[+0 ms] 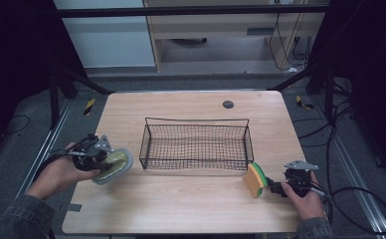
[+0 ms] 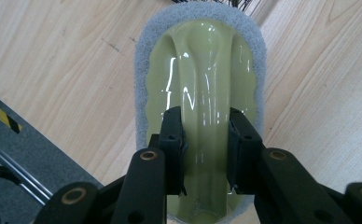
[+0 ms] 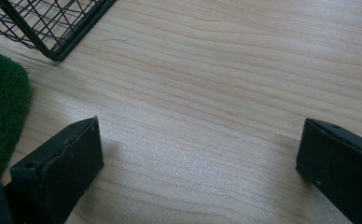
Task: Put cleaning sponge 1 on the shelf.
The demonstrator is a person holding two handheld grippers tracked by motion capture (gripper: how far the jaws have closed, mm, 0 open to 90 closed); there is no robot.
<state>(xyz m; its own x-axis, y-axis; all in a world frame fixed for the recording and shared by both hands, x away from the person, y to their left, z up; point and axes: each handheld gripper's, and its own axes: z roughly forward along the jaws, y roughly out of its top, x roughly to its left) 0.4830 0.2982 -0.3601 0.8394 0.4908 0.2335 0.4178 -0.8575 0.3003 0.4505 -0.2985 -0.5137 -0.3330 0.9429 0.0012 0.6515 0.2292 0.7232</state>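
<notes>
Scrubber (image 2: pixel 202 88) in left tongs (image 2: pixel 206 149)

wire basket (image 1: pixel 196 142) mid-table, scrubber (image 1: pixel 112 166) left, sponge (image 1: pixel 255 179) right

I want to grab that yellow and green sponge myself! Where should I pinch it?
The sponge stands on edge by the basket's right end, beside the open right gripper, green face toward the basket. I'd come from the right, where that gripper already is, and pinch across its two flat faces, green and yellow. They look broad and parallel, so the jaws should sit flat.
</notes>
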